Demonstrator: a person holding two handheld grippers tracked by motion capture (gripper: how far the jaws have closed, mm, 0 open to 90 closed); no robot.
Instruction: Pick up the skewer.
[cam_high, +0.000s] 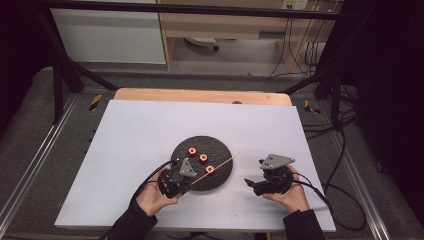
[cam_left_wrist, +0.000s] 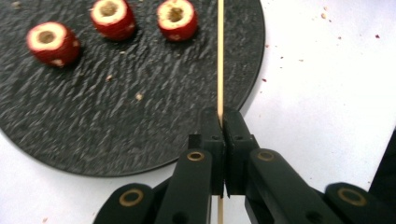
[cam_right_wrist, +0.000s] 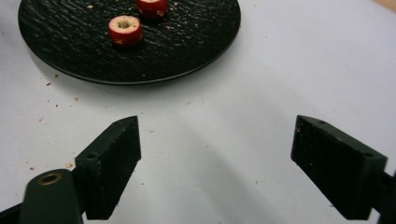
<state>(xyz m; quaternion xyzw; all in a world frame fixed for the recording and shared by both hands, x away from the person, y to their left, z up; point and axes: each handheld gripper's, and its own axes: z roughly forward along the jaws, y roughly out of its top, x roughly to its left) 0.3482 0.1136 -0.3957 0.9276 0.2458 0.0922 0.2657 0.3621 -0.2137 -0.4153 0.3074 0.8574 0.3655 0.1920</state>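
The left gripper (cam_left_wrist: 220, 122) was clamped on a thin pale wooden skewer (cam_left_wrist: 220, 56), which ran straight out from between its jaws across the right part of a round black textured slate plate (cam_left_wrist: 140, 121). Three red cored fruit pieces (cam_left_wrist: 109, 17) lay on the plate, ahead and to the left of that gripper. The right gripper (cam_right_wrist: 217, 140) stood wide apart and empty over the white tabletop (cam_right_wrist: 280, 65), the plate ahead and left of it.
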